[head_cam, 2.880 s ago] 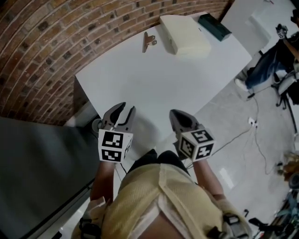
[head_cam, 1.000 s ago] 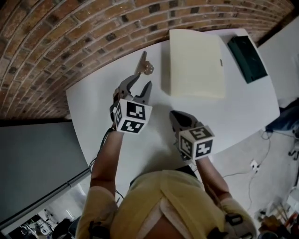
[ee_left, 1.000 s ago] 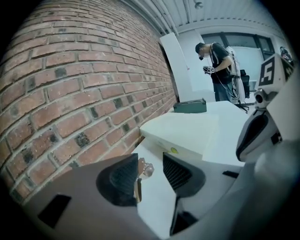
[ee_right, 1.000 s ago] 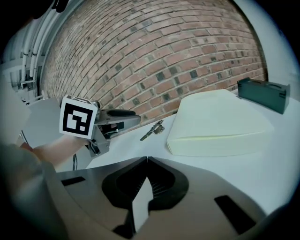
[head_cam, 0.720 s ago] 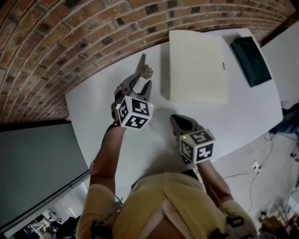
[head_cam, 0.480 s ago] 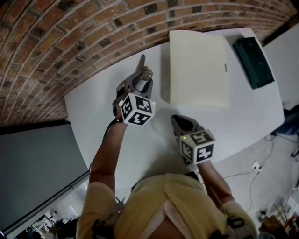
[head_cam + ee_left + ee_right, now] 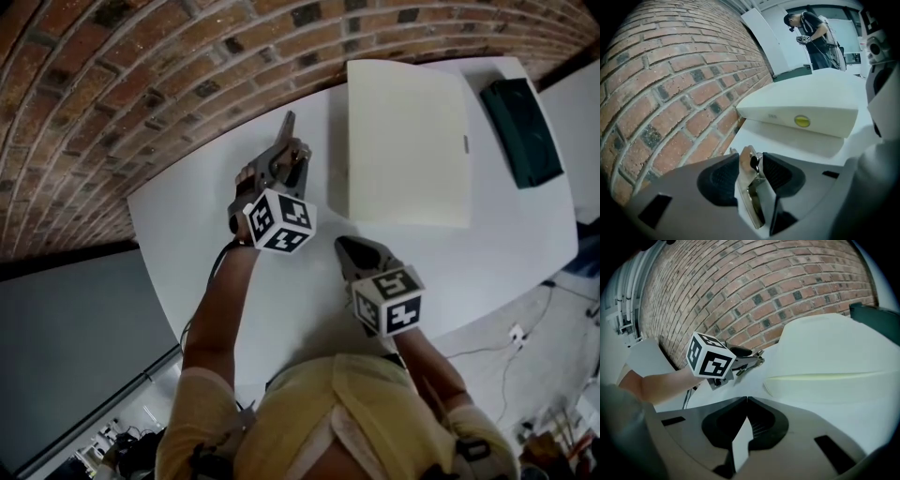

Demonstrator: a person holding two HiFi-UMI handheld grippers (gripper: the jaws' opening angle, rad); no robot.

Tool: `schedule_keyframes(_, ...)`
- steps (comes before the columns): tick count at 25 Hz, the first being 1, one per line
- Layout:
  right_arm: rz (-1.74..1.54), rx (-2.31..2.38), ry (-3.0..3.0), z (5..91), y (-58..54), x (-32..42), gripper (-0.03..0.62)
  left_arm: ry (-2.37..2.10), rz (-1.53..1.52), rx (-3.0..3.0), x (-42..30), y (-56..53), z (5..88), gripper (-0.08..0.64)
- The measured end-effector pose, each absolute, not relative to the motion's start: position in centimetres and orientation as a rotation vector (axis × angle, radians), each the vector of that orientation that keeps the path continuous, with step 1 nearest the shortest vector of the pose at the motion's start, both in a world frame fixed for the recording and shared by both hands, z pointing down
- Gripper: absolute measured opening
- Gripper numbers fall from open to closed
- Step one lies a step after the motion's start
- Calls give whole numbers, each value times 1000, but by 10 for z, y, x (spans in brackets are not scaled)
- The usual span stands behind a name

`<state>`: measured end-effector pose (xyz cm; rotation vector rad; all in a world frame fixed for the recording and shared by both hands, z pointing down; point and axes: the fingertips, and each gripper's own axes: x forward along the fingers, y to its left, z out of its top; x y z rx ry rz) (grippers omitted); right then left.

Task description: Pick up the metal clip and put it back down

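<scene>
The metal clip lies on the white table close to the brick wall. My left gripper reaches over it and is shut on it. In the left gripper view the clip stands pinched between the two dark pads, its silver handles running back toward the camera. My right gripper hovers nearer the table's front edge, shut and empty, its jaws meeting at the tip. From the right gripper view the clip pokes out ahead of the left gripper's marker cube.
A cream flat box lies just right of the clip and fills the right of both gripper views. A dark green case sits beyond it. The brick wall borders the table's far side. A person stands far off.
My left gripper moved forward from the table's front edge to the clip and shut its jaws on it. The right gripper stayed shut, nearly in place.
</scene>
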<state>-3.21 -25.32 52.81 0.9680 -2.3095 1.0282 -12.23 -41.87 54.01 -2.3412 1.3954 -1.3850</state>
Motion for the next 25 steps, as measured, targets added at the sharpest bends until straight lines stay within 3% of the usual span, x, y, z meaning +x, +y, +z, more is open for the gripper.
schedule_keyframes(7,1032,954,-2293,538,-257,-37,5,1397,-1390,-2325,-124,-426,551,153)
schedule_keyframes(13,1033,969,-2284,542,-260,-34,5,1406,-1390,-2273,-128,-428,550,95)
schedule_keyframes(25,1023,994,-2289,541,-261,-30,5,1440,-1387,-2179,-133,-419,544,57)
